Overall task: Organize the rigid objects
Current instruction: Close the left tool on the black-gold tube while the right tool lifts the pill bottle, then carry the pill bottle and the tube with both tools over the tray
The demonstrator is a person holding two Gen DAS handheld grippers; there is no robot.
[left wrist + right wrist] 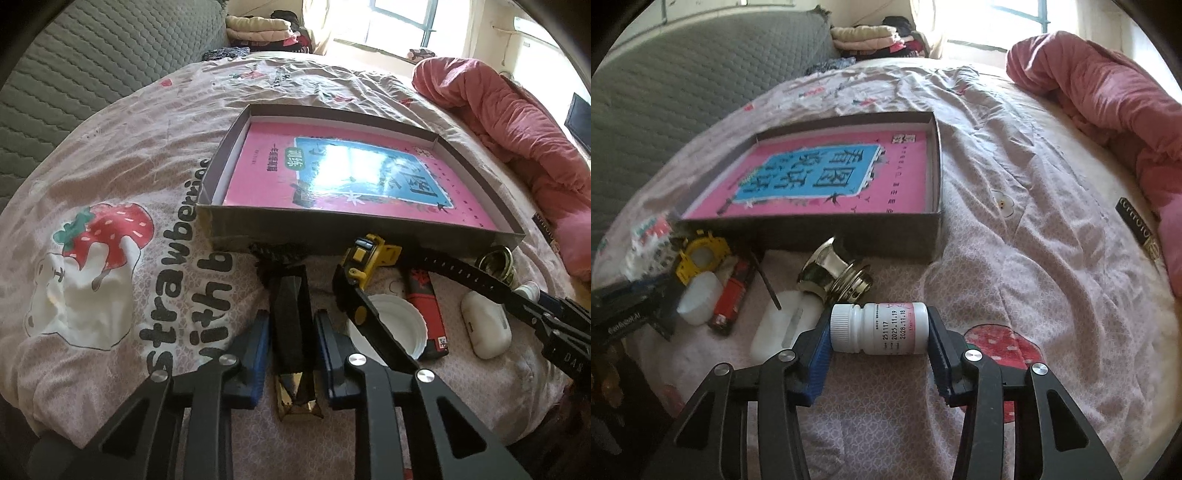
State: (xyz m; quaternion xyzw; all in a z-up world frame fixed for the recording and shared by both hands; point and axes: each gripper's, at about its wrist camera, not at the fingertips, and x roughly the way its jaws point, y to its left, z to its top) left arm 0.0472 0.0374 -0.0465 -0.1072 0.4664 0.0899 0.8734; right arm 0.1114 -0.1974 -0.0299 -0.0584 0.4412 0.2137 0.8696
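Black claw [291,332], blue pads [258,343], silver screws

Bed [1015,229], strawberry-print cover, carrying a shallow box and loose small items.
Box [886,236] at 12 o'clock; along its near wall: watch [364,266], white lid [391,325], red lighter [430,314], earbud case [487,325], brass knob [831,273], black-gold bar [291,332], white bottle [882,328]. Pink quilt [1108,96] at 2 o'clock.
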